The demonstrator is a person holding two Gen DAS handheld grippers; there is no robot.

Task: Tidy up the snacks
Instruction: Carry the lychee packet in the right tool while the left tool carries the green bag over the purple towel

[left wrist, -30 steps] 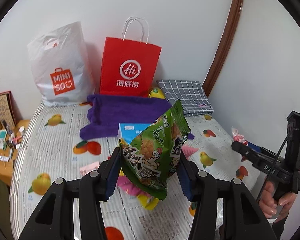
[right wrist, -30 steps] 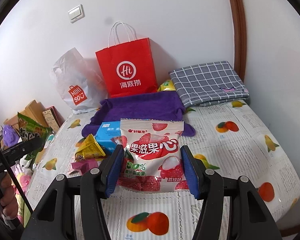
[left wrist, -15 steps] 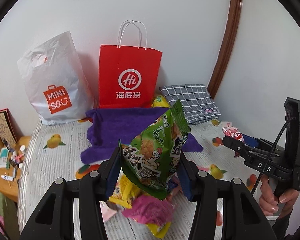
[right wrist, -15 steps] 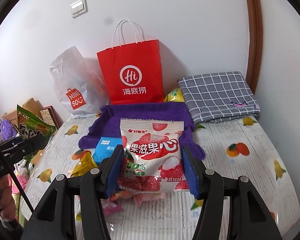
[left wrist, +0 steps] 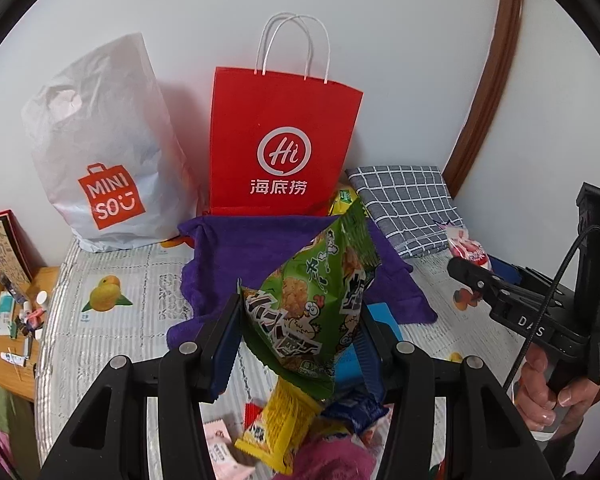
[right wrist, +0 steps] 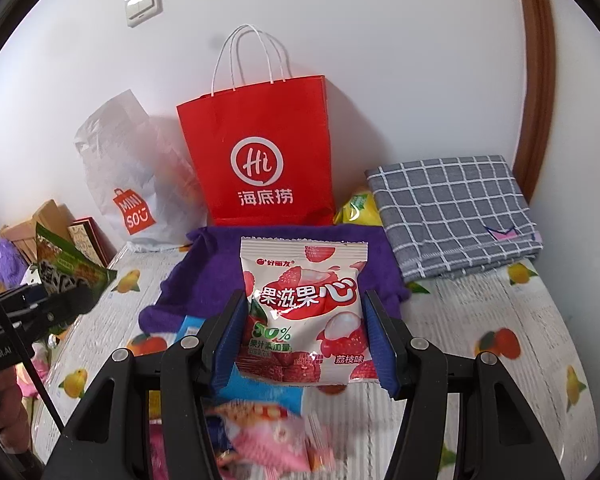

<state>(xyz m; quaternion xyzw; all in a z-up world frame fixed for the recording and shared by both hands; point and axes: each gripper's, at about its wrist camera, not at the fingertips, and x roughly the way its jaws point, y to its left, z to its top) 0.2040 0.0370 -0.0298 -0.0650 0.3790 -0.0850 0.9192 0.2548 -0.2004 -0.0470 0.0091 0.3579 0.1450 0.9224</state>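
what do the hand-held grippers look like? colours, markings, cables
Both alike: black plastic linkage arms with silver pivot screws and blue ribbed pads. The right hand-held gripper, seen side-on, has a pistol grip in a bare hand, white lettering and a black cable.

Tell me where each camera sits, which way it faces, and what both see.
Left wrist: on the left tool, facing the wall over the table; it grips a green snack bag; the right tool and right hand show at right.
Right wrist: on the right tool, facing the same wall; it grips a white lychee candy bag; the left tool shows at left.
Shared: red paper bag, white plastic bag, purple towel, checked cloth.
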